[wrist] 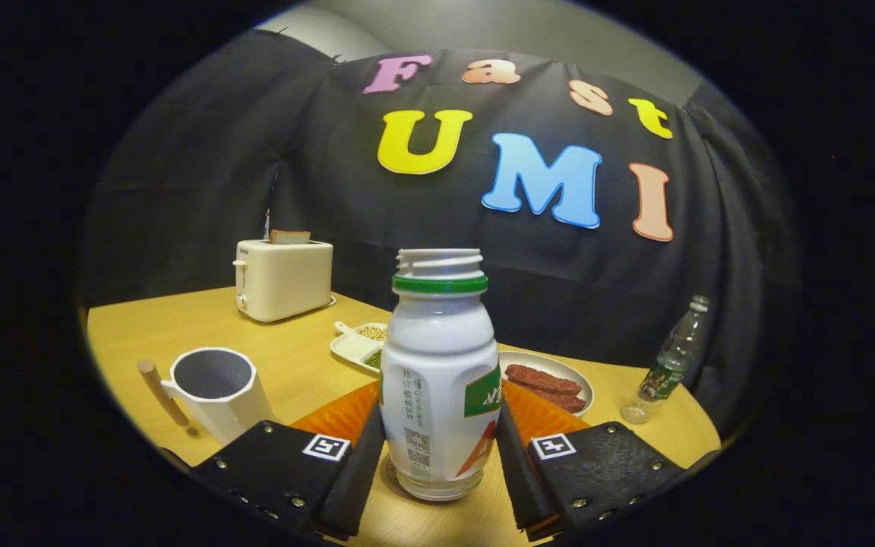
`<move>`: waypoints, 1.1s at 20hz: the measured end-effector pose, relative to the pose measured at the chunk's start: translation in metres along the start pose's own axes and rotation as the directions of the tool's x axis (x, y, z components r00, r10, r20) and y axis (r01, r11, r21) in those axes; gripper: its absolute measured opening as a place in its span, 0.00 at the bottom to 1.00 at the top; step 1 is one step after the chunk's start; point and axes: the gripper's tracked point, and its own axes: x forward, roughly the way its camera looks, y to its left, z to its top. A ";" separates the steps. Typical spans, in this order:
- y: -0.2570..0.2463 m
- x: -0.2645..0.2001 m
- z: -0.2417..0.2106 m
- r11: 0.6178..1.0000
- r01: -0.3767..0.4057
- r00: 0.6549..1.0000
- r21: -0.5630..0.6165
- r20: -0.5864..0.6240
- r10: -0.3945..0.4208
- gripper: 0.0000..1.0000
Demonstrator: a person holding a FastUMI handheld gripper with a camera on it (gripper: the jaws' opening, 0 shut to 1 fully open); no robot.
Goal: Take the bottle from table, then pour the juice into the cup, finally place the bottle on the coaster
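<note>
While the bottle (438, 380) stands uncapped on the bench (179, 327) between my fingers (437, 463), both seem pressed to its sides; I'd lift it straight, then tip slowly toward the cup (219, 391) at left.

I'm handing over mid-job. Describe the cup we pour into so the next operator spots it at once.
Start at the cream toaster at the back of the wooden table, then come forward toward the gripper, whose fingers flank the uncapped bottle. The cup stands ahead of the left finger, beside the orange coaster. It is the white faceted mug with a grey inside and a wooden stick handle.
</note>
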 end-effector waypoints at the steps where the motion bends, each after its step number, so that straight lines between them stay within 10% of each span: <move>1: -0.002 0.003 0.000 0.999 0.001 1.000 0.034 0.009 -0.001 0.72; 22: -0.004 0.020 -0.017 0.995 -0.005 1.000 0.099 0.015 0.003 0.72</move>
